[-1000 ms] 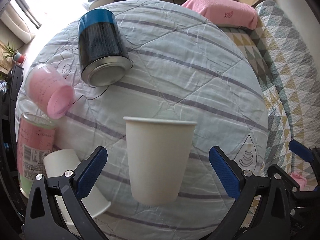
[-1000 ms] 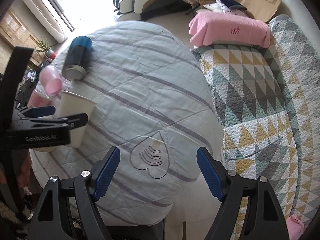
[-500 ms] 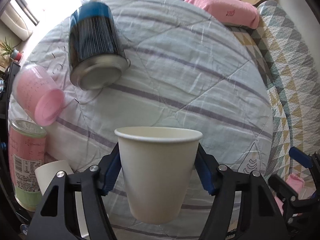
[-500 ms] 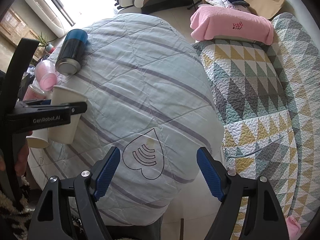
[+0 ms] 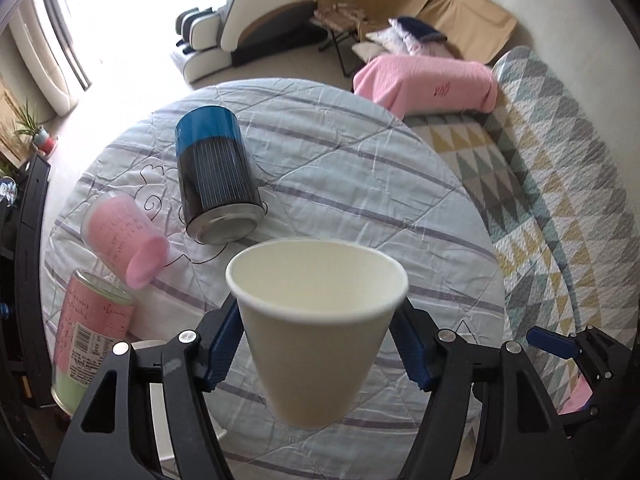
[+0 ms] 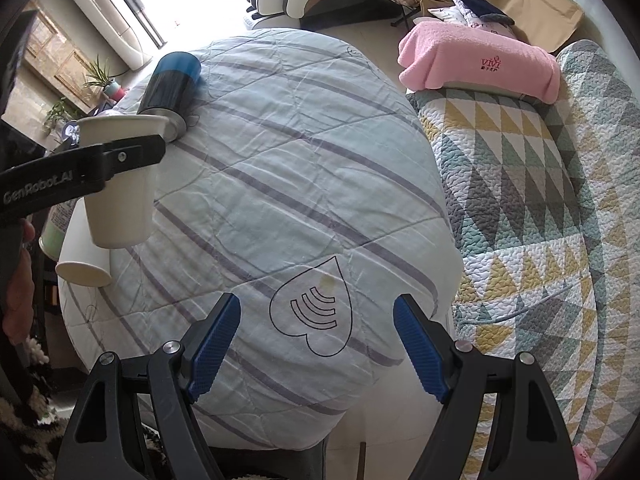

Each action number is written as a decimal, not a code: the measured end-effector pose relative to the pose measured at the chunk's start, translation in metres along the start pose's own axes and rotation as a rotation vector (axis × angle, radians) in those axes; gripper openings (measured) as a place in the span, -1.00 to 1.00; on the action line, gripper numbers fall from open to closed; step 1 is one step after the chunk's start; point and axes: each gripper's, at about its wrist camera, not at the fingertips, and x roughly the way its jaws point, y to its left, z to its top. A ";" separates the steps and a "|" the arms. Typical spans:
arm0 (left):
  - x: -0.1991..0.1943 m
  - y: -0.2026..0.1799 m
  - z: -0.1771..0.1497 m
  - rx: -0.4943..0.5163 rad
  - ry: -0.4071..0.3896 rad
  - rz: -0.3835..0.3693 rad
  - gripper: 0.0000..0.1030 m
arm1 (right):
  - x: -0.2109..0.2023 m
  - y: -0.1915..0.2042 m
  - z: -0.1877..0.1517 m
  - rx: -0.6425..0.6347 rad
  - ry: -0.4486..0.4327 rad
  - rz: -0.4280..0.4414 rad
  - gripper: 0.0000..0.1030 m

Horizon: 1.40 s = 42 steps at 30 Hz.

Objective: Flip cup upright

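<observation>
Round table (image 5: 360, 184) under pale striped quilted cloth. Bright window light from far left; white curtain (image 6: 116, 20) beside it. Cream massage chair (image 5: 256, 28) beyond table's far edge. 2 cardboard boxes (image 5: 460, 20) against far wall. Pink-covered cushion (image 6: 480, 60) on triangle-patterned quilt (image 6: 540, 200) at right. Potted plants (image 6: 100, 76) at left.

Round table (image 5: 360, 168) in striped cloth, blue can (image 5: 216, 176) lying, pink cup (image 5: 124, 240)

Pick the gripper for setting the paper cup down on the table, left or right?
Left. The left gripper already clamps the paper cup, mouth up, above the table. The right gripper is open, empty and off to the side.
</observation>
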 end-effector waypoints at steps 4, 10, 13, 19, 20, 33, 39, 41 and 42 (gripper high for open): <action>0.011 0.004 -0.021 -0.047 -0.009 -0.066 0.34 | 0.002 0.002 -0.006 -0.002 0.008 0.000 0.56; 0.027 -0.001 -0.051 -0.057 0.027 -0.048 0.34 | 0.012 0.007 -0.023 -0.016 0.045 -0.005 0.56; 0.027 -0.003 -0.054 -0.058 0.040 -0.038 0.47 | 0.016 0.008 -0.030 -0.012 0.063 -0.004 0.56; 0.012 -0.005 -0.052 -0.057 -0.014 -0.029 0.73 | 0.011 0.014 -0.037 -0.017 0.055 -0.010 0.56; 0.010 -0.005 -0.051 -0.054 -0.017 -0.030 0.74 | 0.010 0.015 -0.037 -0.017 0.052 -0.012 0.56; -0.032 -0.004 -0.041 -0.025 -0.077 -0.008 0.78 | -0.022 0.021 -0.031 0.002 -0.025 -0.017 0.56; -0.074 -0.005 -0.037 -0.035 -0.146 0.028 0.85 | -0.056 0.022 -0.022 -0.017 -0.103 -0.015 0.56; -0.091 -0.005 -0.038 -0.037 -0.178 0.047 0.90 | -0.067 0.022 -0.018 -0.028 -0.131 -0.010 0.56; -0.099 -0.005 -0.038 -0.039 -0.194 0.056 0.91 | -0.073 0.022 -0.017 -0.034 -0.148 -0.008 0.56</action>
